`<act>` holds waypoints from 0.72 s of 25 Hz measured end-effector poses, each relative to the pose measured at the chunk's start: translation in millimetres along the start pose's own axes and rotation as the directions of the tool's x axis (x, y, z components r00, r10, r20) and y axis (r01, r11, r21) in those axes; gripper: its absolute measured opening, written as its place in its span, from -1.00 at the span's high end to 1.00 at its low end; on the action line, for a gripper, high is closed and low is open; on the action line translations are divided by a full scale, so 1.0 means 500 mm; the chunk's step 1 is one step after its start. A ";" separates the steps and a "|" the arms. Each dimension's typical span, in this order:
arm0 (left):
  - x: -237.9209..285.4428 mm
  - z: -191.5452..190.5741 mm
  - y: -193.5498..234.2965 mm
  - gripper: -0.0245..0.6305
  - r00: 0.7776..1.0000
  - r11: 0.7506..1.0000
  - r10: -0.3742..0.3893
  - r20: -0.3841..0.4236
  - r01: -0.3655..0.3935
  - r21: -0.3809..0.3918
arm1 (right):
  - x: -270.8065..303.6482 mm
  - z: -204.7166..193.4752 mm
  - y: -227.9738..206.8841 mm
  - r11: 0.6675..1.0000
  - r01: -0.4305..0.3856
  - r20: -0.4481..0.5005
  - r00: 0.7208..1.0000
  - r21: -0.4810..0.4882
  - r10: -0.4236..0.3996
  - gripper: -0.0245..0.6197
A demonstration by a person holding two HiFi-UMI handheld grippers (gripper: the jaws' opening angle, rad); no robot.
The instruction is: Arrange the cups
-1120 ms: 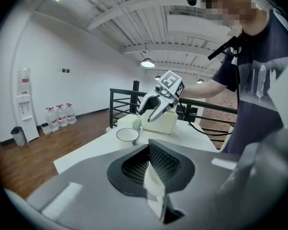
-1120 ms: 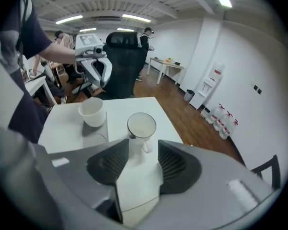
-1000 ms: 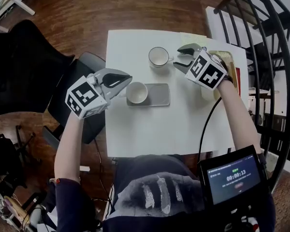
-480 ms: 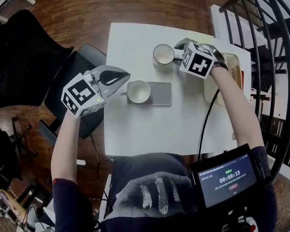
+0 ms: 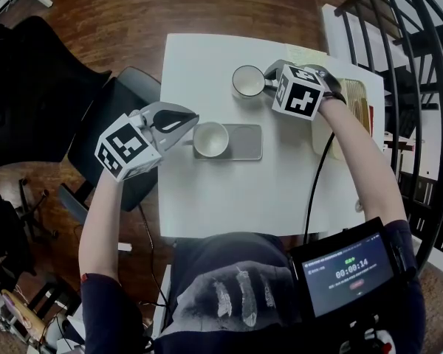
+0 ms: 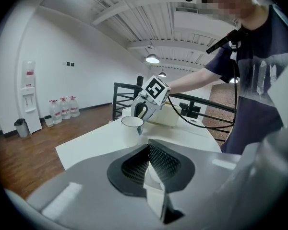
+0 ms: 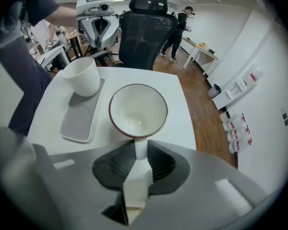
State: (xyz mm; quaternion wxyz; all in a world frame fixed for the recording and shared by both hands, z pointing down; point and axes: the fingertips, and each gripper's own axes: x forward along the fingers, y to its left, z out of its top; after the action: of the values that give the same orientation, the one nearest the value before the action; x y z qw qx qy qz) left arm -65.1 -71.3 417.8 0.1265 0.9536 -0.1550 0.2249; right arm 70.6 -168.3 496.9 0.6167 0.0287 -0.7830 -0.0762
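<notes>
A white cup with a dark rim point(image 5: 247, 80) point(image 7: 138, 110) stands on the white table point(image 5: 229, 190) at the back. My right gripper point(image 5: 269, 76) point(image 7: 138, 162) points steeply down at its right side; its jaws are closing and the pads sit against the cup's handle point(image 7: 140, 147). A plain white cup point(image 5: 210, 139) point(image 7: 81, 75) stands on the left end of a grey tray point(image 5: 244, 142) point(image 7: 79, 121). My left gripper point(image 5: 186, 126) point(image 6: 151, 176) is shut on a white piece at that cup's left side, which looks like its handle.
A black office chair point(image 5: 29, 94) point(image 7: 146, 30) and a second seat point(image 5: 129, 98) stand left of the table. A black stair railing point(image 5: 421, 87) runs along the right. A yellowish tray point(image 5: 354, 102) lies at the table's right edge. A person point(image 7: 175, 28) stands far off.
My right gripper has come down and in beside the dark-rimmed cup, and its jaws have narrowed round the handle. The left gripper and the cup on the tray have stayed put.
</notes>
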 end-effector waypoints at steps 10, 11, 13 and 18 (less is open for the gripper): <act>-0.010 -0.008 0.009 0.88 1.000 1.000 0.026 -0.010 -0.026 -0.004 | -0.004 0.001 0.016 0.998 0.021 0.034 0.999 0.060 -0.023 0.70; -0.010 -0.009 0.009 0.88 1.000 1.000 0.028 -0.010 -0.028 -0.004 | -0.005 0.001 0.019 0.998 0.025 0.036 0.999 0.062 -0.027 0.70; -0.012 -0.010 0.007 0.88 0.999 1.000 0.031 -0.010 -0.031 -0.004 | -0.008 0.000 0.024 0.997 0.040 0.036 0.998 0.068 -0.043 0.70; -0.013 -0.009 0.005 0.88 1.000 1.000 0.030 -0.009 -0.030 0.006 | -0.031 0.001 0.022 0.990 0.080 0.073 0.993 0.120 -0.089 0.70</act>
State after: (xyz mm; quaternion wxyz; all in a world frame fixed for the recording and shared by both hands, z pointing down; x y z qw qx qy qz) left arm -73.2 -70.7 419.0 0.1210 0.9506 -0.1679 0.2314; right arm 74.5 -155.1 483.8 0.5791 0.0948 -0.8077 -0.0571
